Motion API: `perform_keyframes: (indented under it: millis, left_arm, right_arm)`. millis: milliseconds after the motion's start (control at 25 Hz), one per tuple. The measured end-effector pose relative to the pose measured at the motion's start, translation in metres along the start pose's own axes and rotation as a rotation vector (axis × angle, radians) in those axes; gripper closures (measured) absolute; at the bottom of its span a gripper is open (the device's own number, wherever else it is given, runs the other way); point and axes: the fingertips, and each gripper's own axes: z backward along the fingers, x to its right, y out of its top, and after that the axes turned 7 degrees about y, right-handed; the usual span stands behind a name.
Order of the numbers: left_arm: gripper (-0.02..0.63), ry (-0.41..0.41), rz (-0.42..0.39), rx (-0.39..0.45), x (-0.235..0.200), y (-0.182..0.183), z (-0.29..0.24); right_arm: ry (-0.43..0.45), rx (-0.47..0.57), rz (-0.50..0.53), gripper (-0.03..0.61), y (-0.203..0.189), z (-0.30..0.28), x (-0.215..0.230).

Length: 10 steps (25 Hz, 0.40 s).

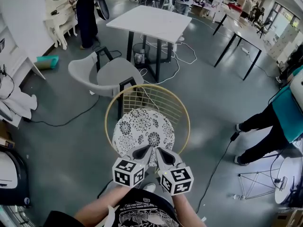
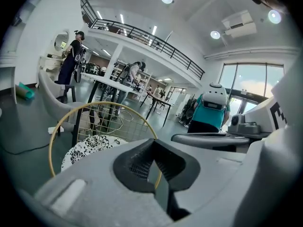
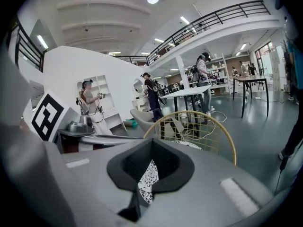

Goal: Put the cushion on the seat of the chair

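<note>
The round white cushion (image 1: 142, 129) with black flower print lies flat on the seat of the gold wire chair (image 1: 147, 86). Both grippers hover side by side at its near edge. In the head view my left gripper (image 1: 144, 151) and right gripper (image 1: 159, 152) point at the cushion with their jaws together. The left gripper (image 2: 152, 145) is shut with nothing between its jaws; the cushion (image 2: 92, 145) and the chair's hoop (image 2: 102, 104) lie beyond it. The right gripper (image 3: 151, 161) is shut too, and the cushion's print (image 3: 150, 175) shows through the slit under its jaws.
A grey shell chair (image 1: 102, 72) stands just behind the wire chair, and a white table (image 1: 149, 22) behind that. A person in teal (image 1: 279, 122) crouches at the right, near a cable and a metal stand (image 1: 258, 181). Another person (image 1: 86, 13) stands at the back left.
</note>
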Motion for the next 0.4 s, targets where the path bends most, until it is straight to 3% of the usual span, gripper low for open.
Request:
perform_keyframes:
  millis: [400]
  left_arm:
    - [0.618, -0.001, -0.031, 0.004, 0.0061, 0.0004, 0.0072]
  right_arm:
    - [-0.004, 0.006, 0.004, 0.583, 0.0005, 0.0069, -0.0043]
